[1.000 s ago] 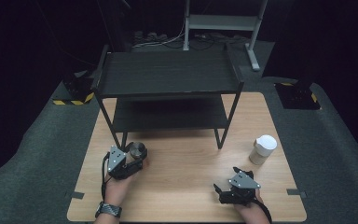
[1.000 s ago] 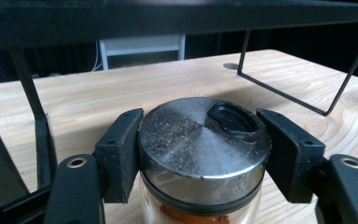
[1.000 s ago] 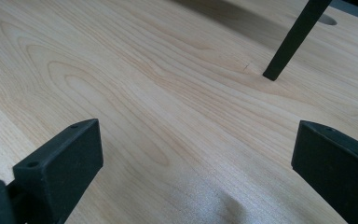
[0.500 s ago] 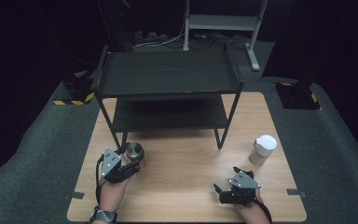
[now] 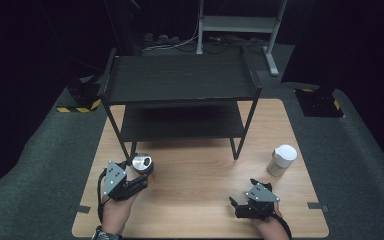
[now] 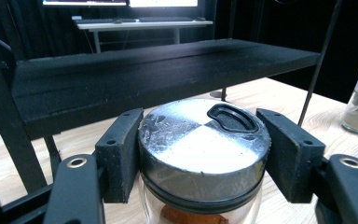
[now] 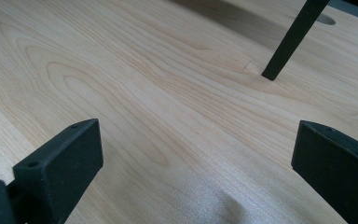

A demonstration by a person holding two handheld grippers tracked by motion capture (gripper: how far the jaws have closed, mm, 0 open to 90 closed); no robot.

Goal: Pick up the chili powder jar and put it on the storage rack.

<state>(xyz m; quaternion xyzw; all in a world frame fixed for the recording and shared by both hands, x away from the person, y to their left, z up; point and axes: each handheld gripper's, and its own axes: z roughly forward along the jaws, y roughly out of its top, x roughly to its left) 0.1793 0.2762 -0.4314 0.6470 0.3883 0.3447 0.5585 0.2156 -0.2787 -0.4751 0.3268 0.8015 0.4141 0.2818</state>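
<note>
So the left gripper (image 5: 139, 176) has its jaws clamped on the silver lid of a glass spice jar (image 6: 204, 154), just in front of the black shelf rack (image 5: 180, 80), near its left front leg. The right gripper (image 5: 245, 200) sits wide open with nothing in it, well right of the jar, in front of the rack too.

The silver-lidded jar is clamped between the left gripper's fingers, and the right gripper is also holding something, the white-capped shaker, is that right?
Not quite. The silver-lidded jar is indeed clamped in the left gripper, but the right gripper holds nothing: the right gripper view shows its fingers spread over bare table. The white-capped shaker stands apart on the table in the high view.
</note>
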